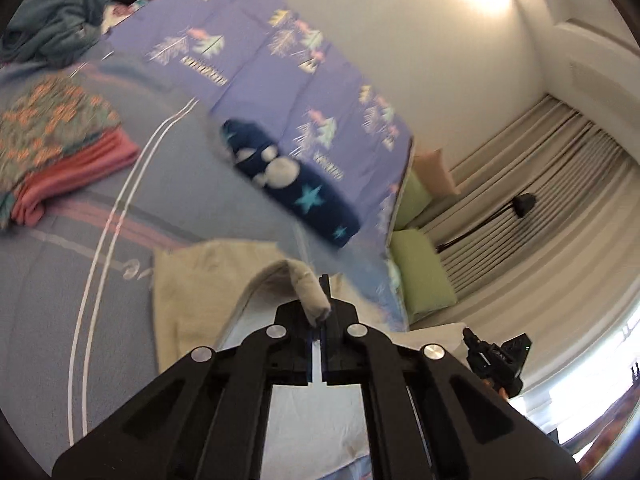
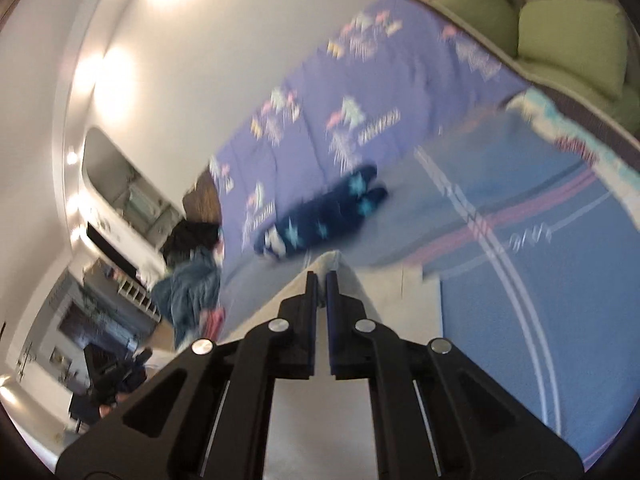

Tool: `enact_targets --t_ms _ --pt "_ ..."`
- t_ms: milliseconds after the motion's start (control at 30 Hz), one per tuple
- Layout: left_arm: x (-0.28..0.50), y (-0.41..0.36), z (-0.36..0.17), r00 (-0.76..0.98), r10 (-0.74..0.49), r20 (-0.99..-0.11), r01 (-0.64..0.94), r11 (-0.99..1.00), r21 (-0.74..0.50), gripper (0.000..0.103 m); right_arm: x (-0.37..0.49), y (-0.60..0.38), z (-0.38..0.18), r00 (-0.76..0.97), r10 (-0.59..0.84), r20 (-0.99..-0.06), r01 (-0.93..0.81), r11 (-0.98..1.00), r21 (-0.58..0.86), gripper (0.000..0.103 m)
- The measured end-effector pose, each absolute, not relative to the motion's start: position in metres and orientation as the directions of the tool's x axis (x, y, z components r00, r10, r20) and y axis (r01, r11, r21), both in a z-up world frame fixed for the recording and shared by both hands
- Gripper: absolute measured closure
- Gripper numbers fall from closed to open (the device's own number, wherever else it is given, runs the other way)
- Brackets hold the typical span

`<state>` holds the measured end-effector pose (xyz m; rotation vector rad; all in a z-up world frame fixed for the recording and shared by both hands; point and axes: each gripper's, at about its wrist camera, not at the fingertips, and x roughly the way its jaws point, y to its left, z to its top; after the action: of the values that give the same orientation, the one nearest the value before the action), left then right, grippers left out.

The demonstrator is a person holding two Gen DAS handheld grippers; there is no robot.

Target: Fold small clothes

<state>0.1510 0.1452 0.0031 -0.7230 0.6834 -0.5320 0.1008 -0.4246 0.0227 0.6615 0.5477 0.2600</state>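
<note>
A cream garment (image 1: 192,280) lies on the blue blanket (image 1: 60,280), with one edge lifted. My left gripper (image 1: 320,300) is shut on a rolled corner of it. In the right wrist view my right gripper (image 2: 321,278) is shut on another lifted edge of the same cream garment (image 2: 360,292), which drapes down on both sides of the fingers. A folded navy garment with pale stars (image 1: 288,184) (image 2: 328,208) rests on the bed beyond both grippers. The other gripper (image 1: 496,360) shows at the lower right of the left wrist view.
A stack of folded clothes, floral on pink (image 1: 52,140), sits at the left on the bed. A heap of blue clothes (image 1: 56,12) (image 2: 192,284) lies at the far end. A purple patterned quilt (image 1: 256,52), green cushions (image 1: 420,272) and curtains (image 1: 540,200) border the bed.
</note>
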Motion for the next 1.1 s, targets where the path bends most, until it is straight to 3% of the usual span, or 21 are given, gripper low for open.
enact_targets --t_ms 133,300,367,467,500,600,733,867,1033,1100 --pt "0.183 0.129 0.018 0.660 -0.633 -0.404 0.212 0.673 -0.709 0.101 0.145 -0.425 0.028 0.822 0.300 -0.483 0.052 0.806 0.589 0.099" --pt "0.253 0.117 -0.016 0.595 -0.593 -0.543 0.097 0.723 -0.684 0.101 0.221 -0.419 -0.011 0.747 0.231 -0.623 0.172 0.839 0.517 0.098" --pt "0.277 0.117 -0.038 0.557 -0.579 -0.596 0.048 0.739 -0.672 0.101 0.248 -0.422 -0.036 0.709 0.215 -0.672 0.222 0.836 0.501 0.090" --pt "0.311 0.126 -0.072 0.525 -0.510 -0.682 -0.077 0.769 -0.634 0.082 0.272 -0.430 -0.071 0.675 0.154 -0.721 0.306 0.832 0.464 0.078" --pt "0.318 0.133 -0.083 0.525 -0.502 -0.688 -0.121 0.755 -0.644 0.081 0.273 -0.433 -0.080 0.668 0.161 -0.726 0.314 0.824 0.472 0.078" --pt "0.318 0.150 -0.086 0.562 -0.514 -0.648 -0.128 0.720 -0.682 0.076 0.267 -0.436 -0.089 0.665 0.210 -0.717 0.267 0.829 0.491 0.074" --pt "0.303 0.161 -0.076 0.589 -0.498 -0.637 -0.060 0.759 -0.649 0.072 0.250 -0.443 -0.086 0.669 0.189 -0.718 0.179 0.897 0.403 0.064" --pt "0.284 0.162 -0.081 0.576 -0.462 -0.675 -0.021 0.817 -0.577 0.069 0.234 -0.450 -0.080 0.666 0.218 -0.713 0.099 0.922 0.374 0.061" --pt "0.275 0.153 -0.099 0.508 -0.454 -0.732 0.062 0.867 -0.494 0.069 0.239 -0.416 -0.089 0.572 0.243 -0.784 -0.083 0.967 0.239 0.050" --pt "0.277 0.141 -0.101 0.491 -0.459 -0.741 0.110 0.876 -0.469 0.062 0.250 -0.399 -0.096 0.542 0.246 -0.804 -0.139 0.969 0.204 0.046"
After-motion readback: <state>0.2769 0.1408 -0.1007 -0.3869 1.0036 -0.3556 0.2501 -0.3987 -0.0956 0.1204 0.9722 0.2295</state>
